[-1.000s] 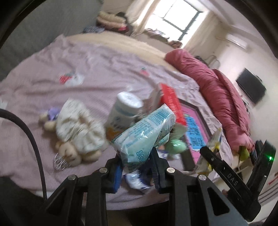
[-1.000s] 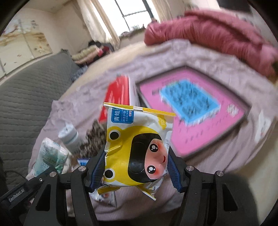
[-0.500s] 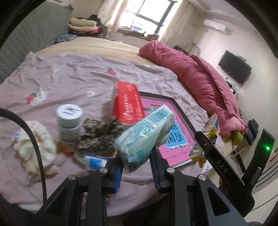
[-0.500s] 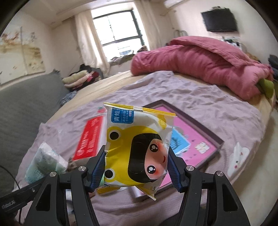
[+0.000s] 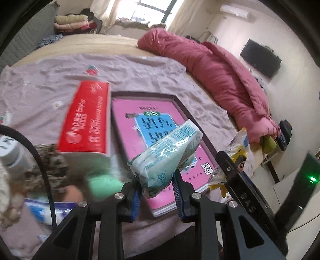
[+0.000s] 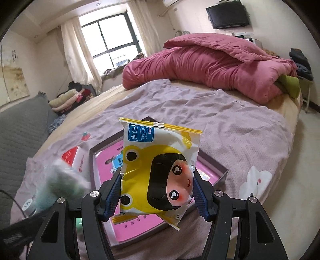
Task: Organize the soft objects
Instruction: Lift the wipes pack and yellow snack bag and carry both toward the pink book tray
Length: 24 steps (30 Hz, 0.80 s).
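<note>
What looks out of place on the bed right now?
Clutter sits heaped at the bed's near left: a red box lies tilted against the pink tray's edge, above a leopard cloth. Nothing looks spilled or torn.

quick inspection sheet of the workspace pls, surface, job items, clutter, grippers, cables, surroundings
surface: bed with a wrinkled mauve sheet.
job's things: teal tissue pack and yellow frog wipes pack, both held above the bed.
clutter: pink shallow box, red tissue box, white bottle, leopard-print cloth, blurred green object.
grippers: left gripper shut on the tissue pack; right gripper shut on the wipes pack.
cables: black cable arcs at left.
surroundings: rolled pink duvet, window, wall TV, folded laundry.
</note>
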Tool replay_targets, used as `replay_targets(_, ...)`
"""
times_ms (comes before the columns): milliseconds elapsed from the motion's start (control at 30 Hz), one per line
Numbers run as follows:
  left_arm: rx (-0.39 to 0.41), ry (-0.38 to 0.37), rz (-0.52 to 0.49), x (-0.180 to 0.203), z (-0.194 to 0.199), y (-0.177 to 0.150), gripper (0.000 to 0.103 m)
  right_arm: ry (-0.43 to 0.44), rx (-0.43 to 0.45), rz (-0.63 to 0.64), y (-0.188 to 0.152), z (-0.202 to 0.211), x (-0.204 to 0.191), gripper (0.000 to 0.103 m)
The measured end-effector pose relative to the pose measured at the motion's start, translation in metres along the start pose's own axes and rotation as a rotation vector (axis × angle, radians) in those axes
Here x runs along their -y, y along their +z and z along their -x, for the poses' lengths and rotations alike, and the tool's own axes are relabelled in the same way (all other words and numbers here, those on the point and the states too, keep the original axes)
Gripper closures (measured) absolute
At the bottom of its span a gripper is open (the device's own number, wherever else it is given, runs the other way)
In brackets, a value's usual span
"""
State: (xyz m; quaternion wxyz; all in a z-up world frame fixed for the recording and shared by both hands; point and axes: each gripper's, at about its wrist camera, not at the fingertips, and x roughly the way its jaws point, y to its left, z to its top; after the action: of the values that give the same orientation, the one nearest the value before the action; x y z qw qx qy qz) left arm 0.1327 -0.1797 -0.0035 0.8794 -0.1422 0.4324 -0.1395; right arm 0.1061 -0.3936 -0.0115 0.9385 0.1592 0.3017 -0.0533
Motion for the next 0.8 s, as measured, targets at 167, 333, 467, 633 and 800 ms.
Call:
replay_targets(167,-0.075,-0.004,-0.001,0.014,-0.036,0.003,0.073,-0.019,0.004,0.003,0.002,-0.006,0.003,0.038)
replay_targets(333,-0.117,0.011,-0.023,0.023,-0.056,0.002,0.073,-0.044,0.007,-0.003,0.004,-0.011,0.005,0.038)
replay_targets(467,-0.134,0.041,-0.056,0.026,-0.065,-0.001,0.073,-0.058,-0.004,-0.006,0.005,-0.017,0.008,0.038)
replay_targets(633,-0.218,0.047,-0.050,0.027,-0.082,-0.006,0.073,-0.068,-0.052,0.004,0.004,-0.029,0.008,0.038)
replay_targets(800,-0.287,0.058,-0.064,0.028,-0.091,-0.013,0.073,-0.075,-0.122,-0.001,0.002,-0.044,0.010,0.038)
